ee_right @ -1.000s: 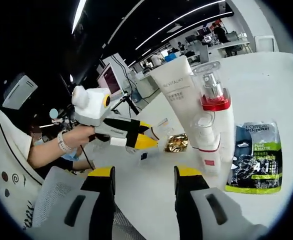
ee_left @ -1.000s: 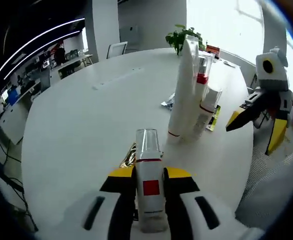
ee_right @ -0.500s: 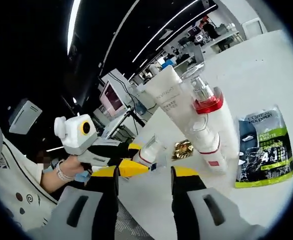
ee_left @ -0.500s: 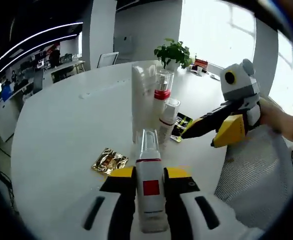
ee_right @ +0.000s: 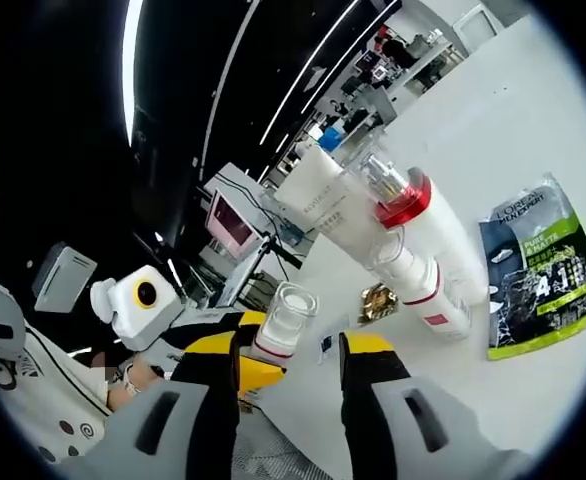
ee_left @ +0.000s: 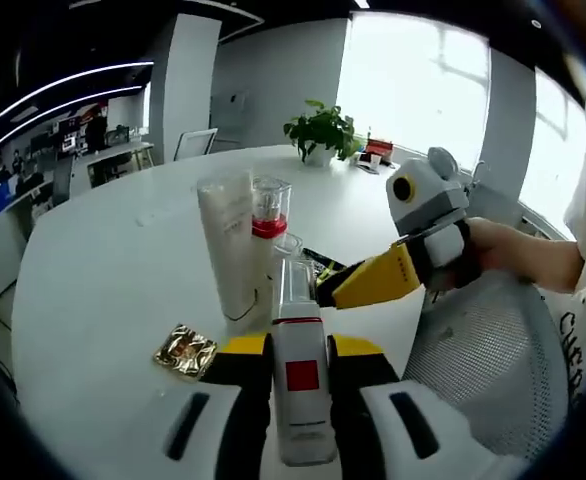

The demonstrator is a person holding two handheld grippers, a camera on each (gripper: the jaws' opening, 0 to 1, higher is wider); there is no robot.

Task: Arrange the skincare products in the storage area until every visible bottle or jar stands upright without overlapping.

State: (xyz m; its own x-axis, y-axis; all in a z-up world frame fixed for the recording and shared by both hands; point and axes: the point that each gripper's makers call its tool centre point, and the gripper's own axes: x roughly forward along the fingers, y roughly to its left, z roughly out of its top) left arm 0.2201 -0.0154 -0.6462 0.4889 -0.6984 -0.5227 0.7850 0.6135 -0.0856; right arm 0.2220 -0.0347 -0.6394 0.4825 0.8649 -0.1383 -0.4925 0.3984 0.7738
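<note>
Left gripper [ee_left: 300, 345] clamps a clear-capped bottle [ee_left: 297, 340], carrying it toward the standing bottles [ee_left: 243, 245] to set upright; right gripper [ee_right: 288, 345] open, empty

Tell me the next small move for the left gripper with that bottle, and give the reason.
Probably lower it and stand the red-square bottle on bare table beside the white tube, apart from it. The left gripper is shut on the bottle, held above the table near the upright group, and the gold sachet lies close below, so avoid setting it there.

Open-plan office, desks [ee_left: 113, 152], monitors [ee_right: 231, 222]
</note>
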